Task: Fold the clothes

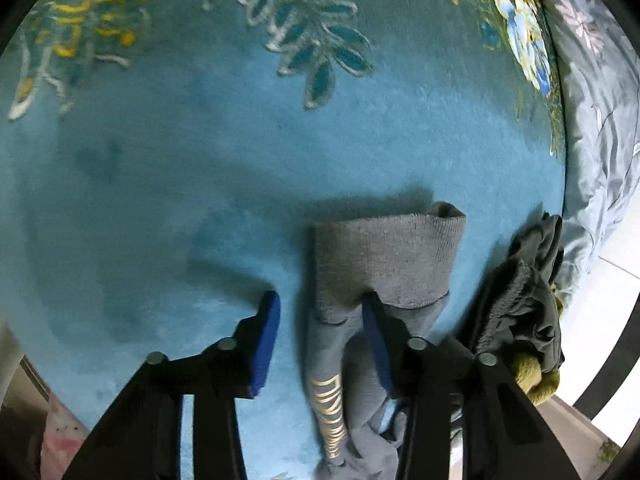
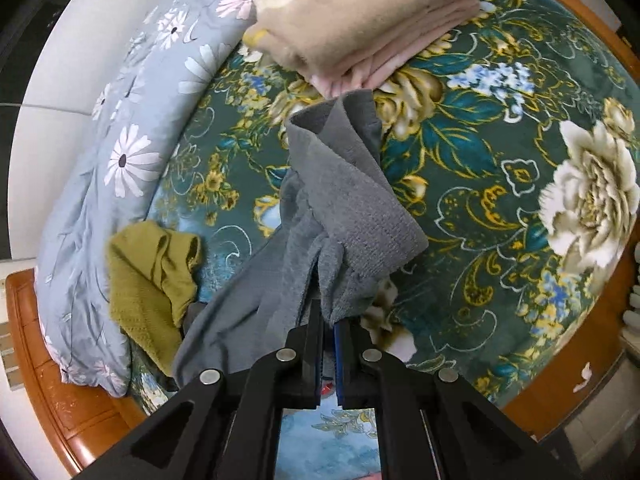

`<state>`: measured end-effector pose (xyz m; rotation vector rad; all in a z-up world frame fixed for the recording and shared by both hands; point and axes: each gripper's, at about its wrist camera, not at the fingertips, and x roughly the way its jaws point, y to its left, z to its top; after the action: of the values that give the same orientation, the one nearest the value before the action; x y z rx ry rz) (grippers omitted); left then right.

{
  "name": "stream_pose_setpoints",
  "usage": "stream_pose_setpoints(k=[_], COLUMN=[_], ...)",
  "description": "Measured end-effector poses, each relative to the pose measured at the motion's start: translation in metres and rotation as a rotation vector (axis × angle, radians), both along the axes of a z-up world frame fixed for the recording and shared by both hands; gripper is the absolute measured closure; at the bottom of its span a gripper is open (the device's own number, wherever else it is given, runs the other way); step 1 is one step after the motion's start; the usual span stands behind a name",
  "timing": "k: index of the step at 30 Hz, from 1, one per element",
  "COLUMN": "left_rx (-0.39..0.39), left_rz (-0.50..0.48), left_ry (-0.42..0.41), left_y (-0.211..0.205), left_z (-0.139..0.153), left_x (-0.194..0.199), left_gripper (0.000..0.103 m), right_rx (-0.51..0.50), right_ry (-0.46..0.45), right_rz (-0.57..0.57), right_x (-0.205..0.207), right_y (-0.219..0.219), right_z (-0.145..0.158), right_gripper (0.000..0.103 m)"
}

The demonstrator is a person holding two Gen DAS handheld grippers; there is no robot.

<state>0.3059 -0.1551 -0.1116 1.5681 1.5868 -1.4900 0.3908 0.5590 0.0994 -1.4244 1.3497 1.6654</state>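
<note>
Grey garment between closed right jaws.

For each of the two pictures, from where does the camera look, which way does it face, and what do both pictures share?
Left wrist view: sits on the left gripper, facing down at the teal floral blanket; its own jaws stand open, one finger under the grey garment.
Right wrist view: sits on the right gripper, facing across the bed toward a folded beige blanket and daisy-print bedding; its jaws are shut on the grey garment.
Shared: the grey garment, the olive cloth and the floral blanket.
</note>
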Motion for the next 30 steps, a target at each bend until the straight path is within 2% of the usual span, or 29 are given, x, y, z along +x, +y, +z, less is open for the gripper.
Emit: stream_pose_setpoints(k=[2, 3, 8, 10, 11, 12, 16, 21, 23, 25, 30], left_rx=[-0.008, -0.02, -0.14, -0.173, -0.189, -0.201, -0.236, -0.28, -0.297, -0.311, -0.317], left_rz=[-0.029, -0.049, -0.187, -0.207, -0.216, -0.226, -0.27, -0.324, -0.345, -0.362, -0.367], left_ry=[-0.01, -0.012, 0.011, 0.123, 0.17, 0.18, 0.084, -0.038, -0.087, -0.129, -0.157], left_y=[0.003, 0.004, 0.01, 0.009, 0.009, 0.008, 0.002, -0.007, -0.01, -0.013, -0.018], left_z=[-0.002, -0.001, 0.036, 0.074, 0.091, 0.098, 0.089, 0.077, 0.072, 0.068, 0.074], left_x=[-0.006, -0.011, -0.04, -0.044, -0.045, -0.041, -0.02, 0.005, 0.016, 0.024, 0.027], left_gripper=[0.08, 0.091, 0.095, 0.096, 0.096, 0.096, 0.096, 0.096, 0.096, 0.096, 0.095], right_rx=[-0.002, -0.001, 0.016, 0.028, 0.032, 0.036, 0.042, -0.05, -0.063, -0.064, -0.034], right_ry=[0.002, 0.006, 0.065, 0.125, 0.122, 0.119, 0.091, -0.101, -0.125, -0.119, -0.067], right_rz=[-0.021, -0.026, -0.009, -0.006, -0.006, -0.006, -0.007, -0.04, -0.025, -0.023, -0.019], right_x=[0.004, 0.005, 0.004, 0.009, 0.018, 0.026, 0.062, 0.111, 0.117, 0.12, 0.128], right_y=[-0.001, -0.001, -0.002, -0.001, 0.0, 0.002, 0.007, 0.001, 0.0, 0.0, 0.006], right_z=[0.002, 0.003, 0.017, 0.027, 0.026, 0.025, 0.013, -0.069, -0.087, -0.094, -0.085], right_gripper=[0.098, 0.098, 0.098, 0.099, 0.099, 0.099, 0.099, 0.099, 0.099, 0.099, 0.099])
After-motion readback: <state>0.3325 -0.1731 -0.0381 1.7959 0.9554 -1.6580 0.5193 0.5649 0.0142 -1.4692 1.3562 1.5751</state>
